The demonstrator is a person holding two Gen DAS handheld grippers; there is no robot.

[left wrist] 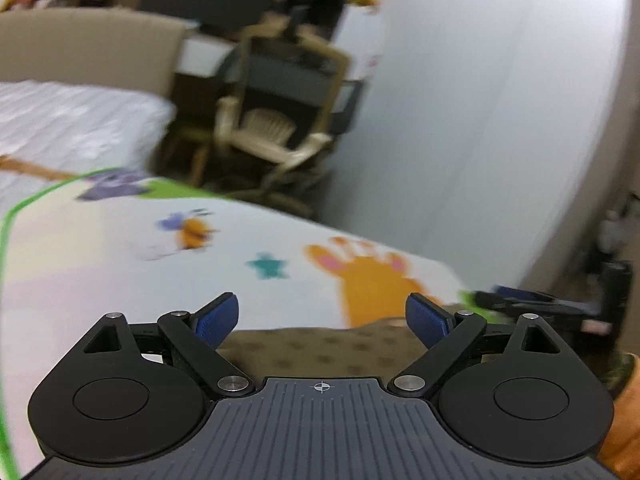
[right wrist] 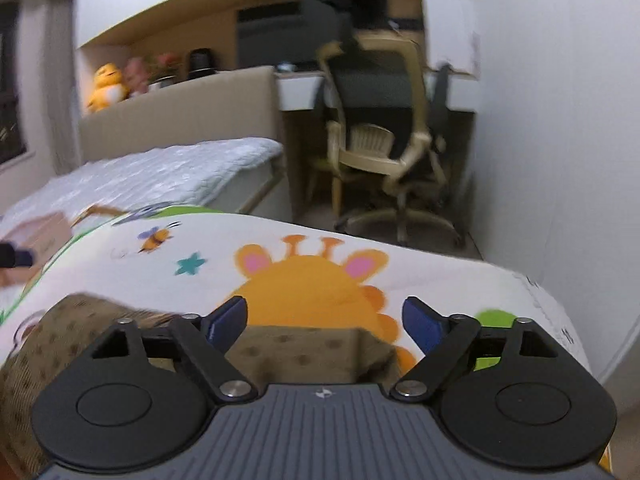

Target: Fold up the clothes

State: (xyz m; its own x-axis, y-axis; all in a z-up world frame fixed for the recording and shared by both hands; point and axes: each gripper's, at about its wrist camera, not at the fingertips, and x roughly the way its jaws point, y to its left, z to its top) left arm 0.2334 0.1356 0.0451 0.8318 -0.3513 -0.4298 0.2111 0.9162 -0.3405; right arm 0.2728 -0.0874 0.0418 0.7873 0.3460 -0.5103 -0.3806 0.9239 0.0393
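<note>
A brown dotted garment (left wrist: 320, 350) lies on a white cartoon-print mat (left wrist: 120, 264), just below and between the fingers of my left gripper (left wrist: 322, 316), which is open and empty. In the right wrist view the same brown garment (right wrist: 312, 350) lies under my right gripper (right wrist: 324, 320), also open and empty, and spreads away to the left (right wrist: 48, 344). The mat (right wrist: 460, 280) shows an orange giraffe print. The other gripper (left wrist: 532, 300) shows at the right edge of the left wrist view. Both views are blurred.
A beige office chair (right wrist: 384, 148) stands at a desk beyond the mat. A bed with a white quilt (right wrist: 160, 176) and beige headboard lies at the left. A white wall (right wrist: 552, 120) runs along the right. A cardboard box (right wrist: 40, 236) sits at the far left.
</note>
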